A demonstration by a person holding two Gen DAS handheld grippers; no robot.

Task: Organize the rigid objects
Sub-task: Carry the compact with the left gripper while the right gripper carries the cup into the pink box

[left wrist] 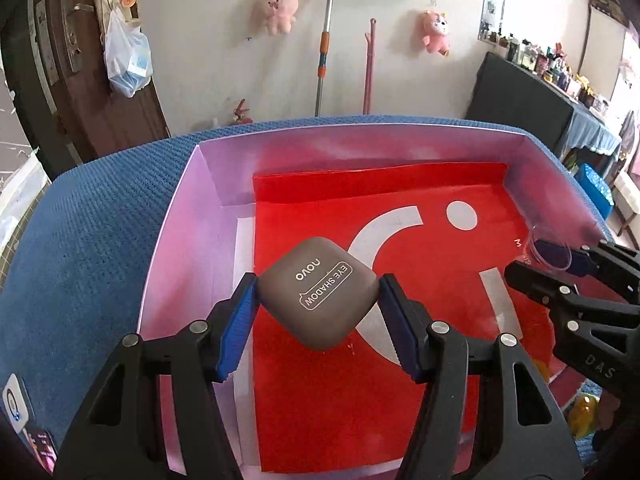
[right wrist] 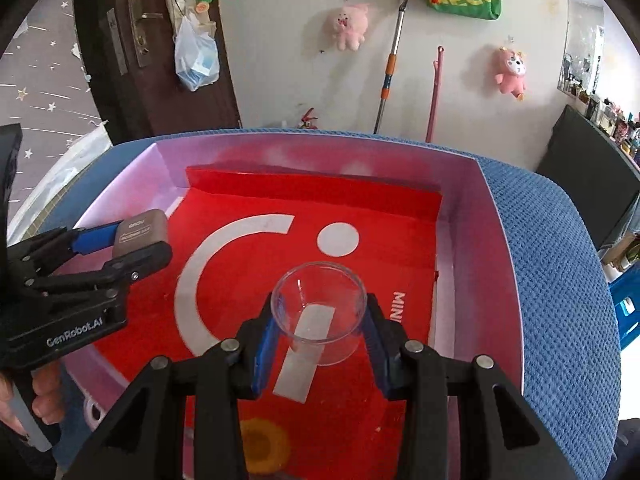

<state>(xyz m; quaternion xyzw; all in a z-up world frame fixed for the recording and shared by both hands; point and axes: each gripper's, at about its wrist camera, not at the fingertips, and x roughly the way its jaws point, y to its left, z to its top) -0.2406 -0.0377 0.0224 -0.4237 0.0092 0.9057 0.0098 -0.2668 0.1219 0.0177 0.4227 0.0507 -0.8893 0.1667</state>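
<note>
While the left gripper (left wrist: 318, 300) clamped the compact (left wrist: 318, 293) by its corners, the right (right wrist: 320, 334) pinched a glass (right wrist: 319, 308) between its fingers; either could slip.

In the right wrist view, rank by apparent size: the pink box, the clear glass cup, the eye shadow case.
1. Pink box, plainly largest.
2. Clear glass cup.
3. Eye shadow case, though it is farther from the camera, so its true size against the cup is unsure.
</note>
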